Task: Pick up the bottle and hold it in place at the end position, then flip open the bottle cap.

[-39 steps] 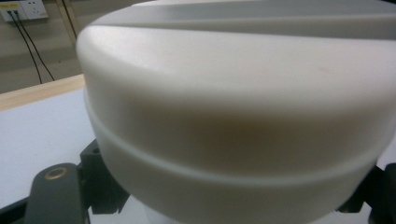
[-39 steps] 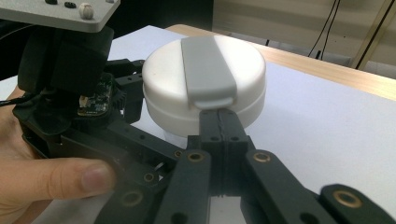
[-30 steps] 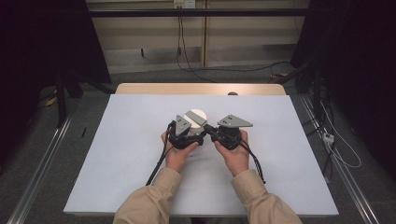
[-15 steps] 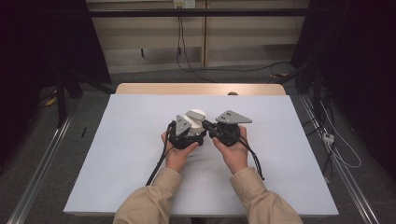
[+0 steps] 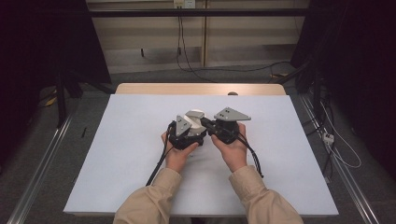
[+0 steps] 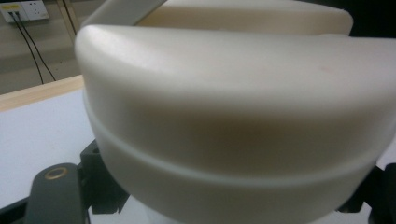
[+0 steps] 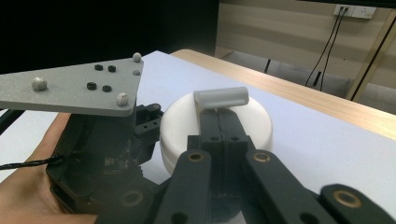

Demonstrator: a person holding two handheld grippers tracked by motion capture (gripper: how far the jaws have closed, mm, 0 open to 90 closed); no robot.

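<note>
**Round white container held between two grippers**

The squat, round, cream-white plastic container [image 7: 215, 128] is smooth and matt, with a rounded shoulder and a thin raised seam running round its side wall where lid meets base; its lid is on, so what is inside cannot be told. A short grey cylindrical handle [image 7: 221, 97] lies flat across the top of the lid. The container stands on the counter [image 5: 116, 154], directly ahead of the right gripper [image 7: 219, 116], whose black jaws are pressed together with their tips at the handle's near side; whether they pinch the handle cannot be told. The left gripper [image 5: 187, 133] sits just beside the container on the far side from the right one, its jaws drawn in against the container's wall, which looms close and blurred in the left gripper view. A grey three-cornered metal plate with small screws tops each gripper. The counter surface is a plain pale sheet with a light wooden edge beyond the container.
</note>
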